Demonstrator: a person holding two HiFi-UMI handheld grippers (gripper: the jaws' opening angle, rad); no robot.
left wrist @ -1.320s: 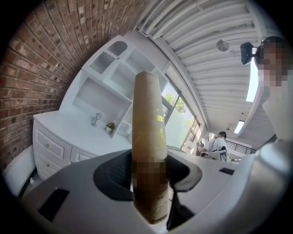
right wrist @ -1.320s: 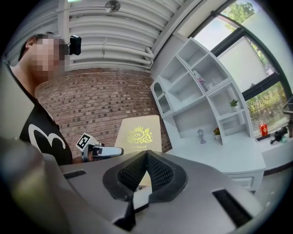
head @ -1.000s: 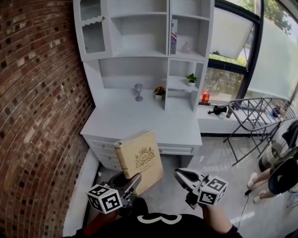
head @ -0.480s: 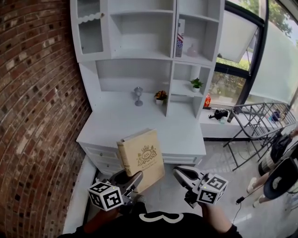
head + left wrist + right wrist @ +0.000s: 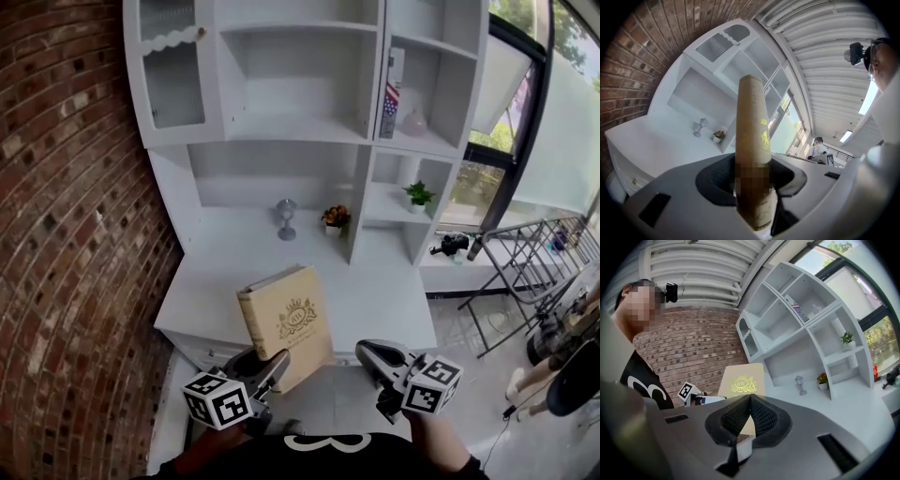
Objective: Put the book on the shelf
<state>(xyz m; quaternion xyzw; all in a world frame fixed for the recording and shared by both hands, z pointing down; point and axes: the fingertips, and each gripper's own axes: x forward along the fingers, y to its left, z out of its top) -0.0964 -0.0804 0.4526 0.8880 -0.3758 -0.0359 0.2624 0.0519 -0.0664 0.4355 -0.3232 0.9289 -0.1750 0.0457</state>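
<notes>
A tan hardcover book (image 5: 284, 322) with a gold crest stands upright, its lower edge clamped in my left gripper (image 5: 270, 362), which is shut on it. In the left gripper view the book's spine (image 5: 753, 136) rises straight up between the jaws of my left gripper (image 5: 753, 190). The book hangs over the front edge of the white desk (image 5: 225, 281), below the white shelf unit (image 5: 367, 141). My right gripper (image 5: 372, 353) hovers to the book's right, shut and holding nothing. The right gripper view shows the book's cover (image 5: 740, 380) just beyond my right gripper (image 5: 750, 401).
A metal goblet (image 5: 286, 217) and a small flower pot (image 5: 336, 217) stand at the back of the desk. A green plant (image 5: 418, 195) sits in a right cubby, and a flag-patterned item (image 5: 391, 97) on the shelf above. Brick wall at left; a metal rack (image 5: 530, 258) at right.
Both grippers and the book have moved forward toward the desk and shelf unit, which now look larger and closer. The book now overlaps the desk's front edge. Neither grip changed.
</notes>
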